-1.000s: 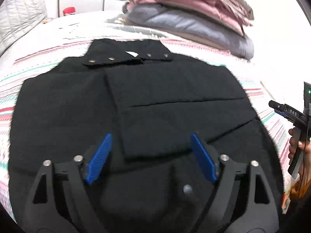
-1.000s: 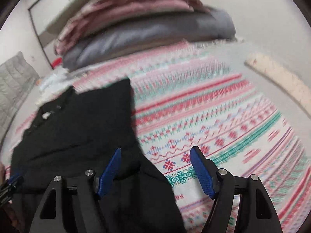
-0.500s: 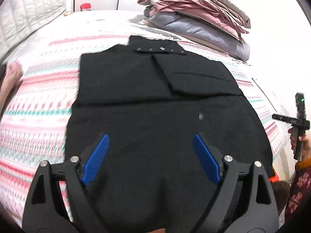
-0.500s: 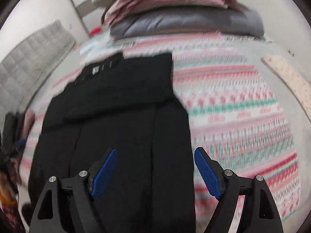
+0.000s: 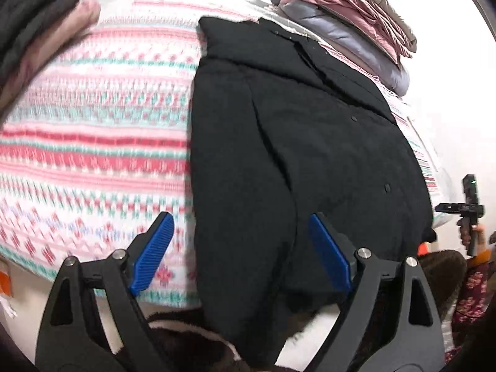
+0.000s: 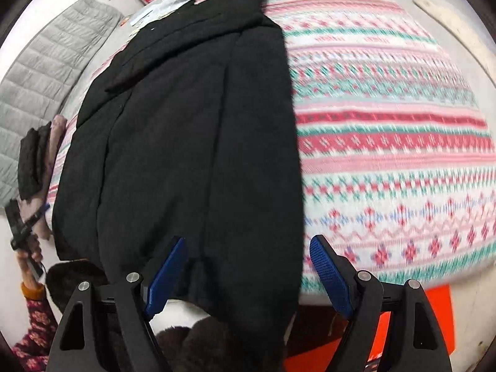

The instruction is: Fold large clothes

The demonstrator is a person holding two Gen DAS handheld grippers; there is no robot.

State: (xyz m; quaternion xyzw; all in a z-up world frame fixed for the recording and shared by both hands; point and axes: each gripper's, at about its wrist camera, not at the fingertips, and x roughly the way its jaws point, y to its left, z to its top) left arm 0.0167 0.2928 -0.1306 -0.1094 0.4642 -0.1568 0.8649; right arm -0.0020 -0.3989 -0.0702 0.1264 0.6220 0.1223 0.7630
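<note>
Now both grippers hang over the near edge of the bed, where a second ago they looked across the middle of it. The black coat (image 5: 310,142) lies lengthwise on the patterned blanket (image 5: 93,142), collar end toward twelve o'clock, its hem spilling over the bed edge at six o'clock.

In the left wrist view the left gripper (image 5: 240,255) has its blue-padded fingers (image 5: 153,248) spread wide, nothing pinched; the coat's left hem corner sits between them, the left finger over bare blanket, the right one over black cloth. Earlier this camera saw the folded sleeve and the snap-button collar close in front; those now lie far off near one o'clock, and a broad stretch of blanket has come into view from eight to eleven o'clock. The stacked quilts (image 5: 350,15) have slid to one o'clock. The other hand-held gripper (image 5: 465,210) shows at three o'clock.

In the right wrist view the right gripper (image 6: 248,272) also has its fingers (image 6: 328,276) spread and empty, straddling the coat's right hem edge. A second ago it faced mostly blanket with the coat at eight o'clock; now the coat fills the view from six to twelve o'clock. A grey quilted headboard (image 6: 46,71) stands at ten o'clock, and a hand in a floral sleeve (image 6: 29,260) grips the other tool at eight o'clock.
</note>
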